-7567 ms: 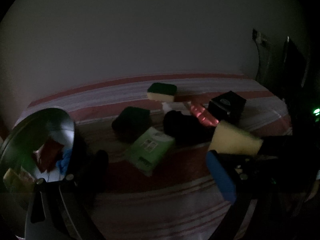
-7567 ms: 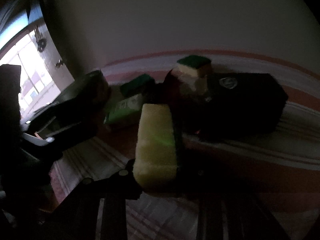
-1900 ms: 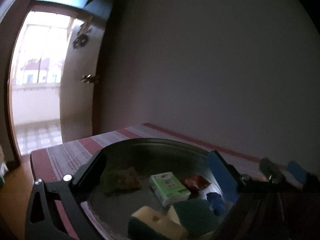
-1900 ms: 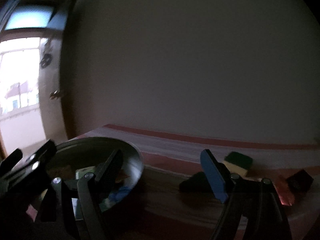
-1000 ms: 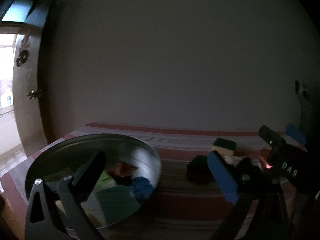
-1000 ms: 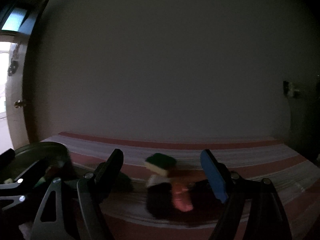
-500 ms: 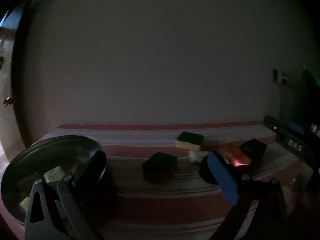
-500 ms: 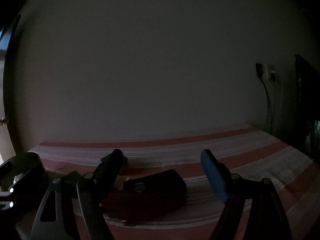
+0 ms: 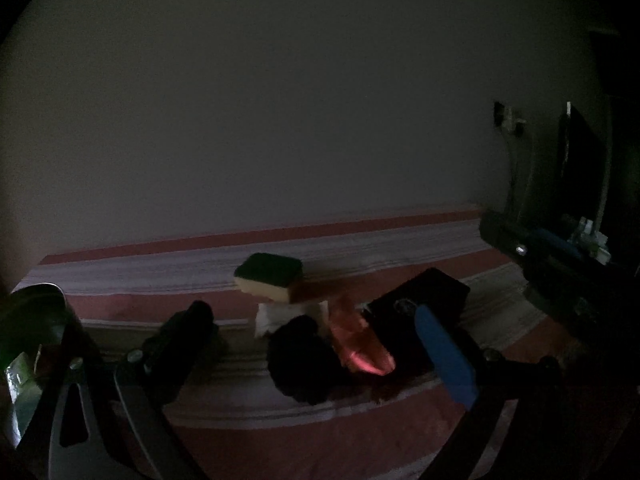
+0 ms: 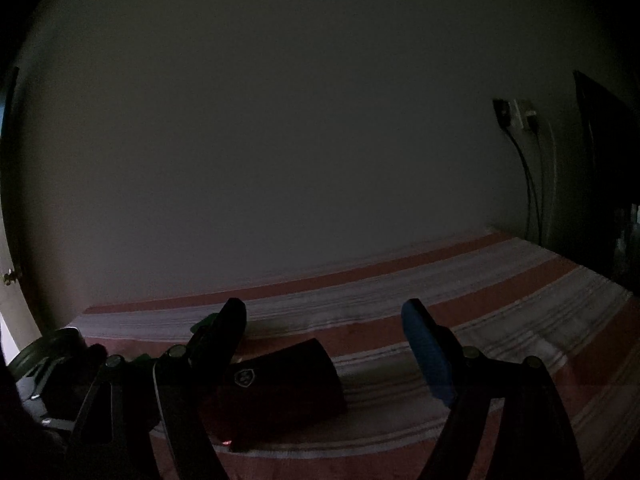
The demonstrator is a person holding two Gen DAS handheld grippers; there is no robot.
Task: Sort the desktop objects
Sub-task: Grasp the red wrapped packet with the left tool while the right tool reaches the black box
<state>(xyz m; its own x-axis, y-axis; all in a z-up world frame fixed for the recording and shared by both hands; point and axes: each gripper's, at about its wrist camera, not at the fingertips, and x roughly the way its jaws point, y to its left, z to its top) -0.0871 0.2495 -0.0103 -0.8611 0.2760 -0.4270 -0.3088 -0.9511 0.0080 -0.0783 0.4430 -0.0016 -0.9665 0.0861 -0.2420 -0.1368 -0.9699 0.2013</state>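
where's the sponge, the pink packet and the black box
sponge [image 9: 269, 268], left wrist view, on its green top
pink packet [image 9: 362, 346], left wrist view, mid wrapper
black box [image 10: 286, 384], right wrist view, on its top face

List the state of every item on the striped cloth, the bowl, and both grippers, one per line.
Left gripper: open, holding nothing.
Right gripper: open, holding nothing.
Green-topped sponge: on the cloth, green side up, propped on a white item.
Red shiny packet: lying flat, beside the black box.
Black box: resting on the cloth, closed.
Dark lump: on the cloth, too dark to identify.
Metal bowl: upright, already holding items.
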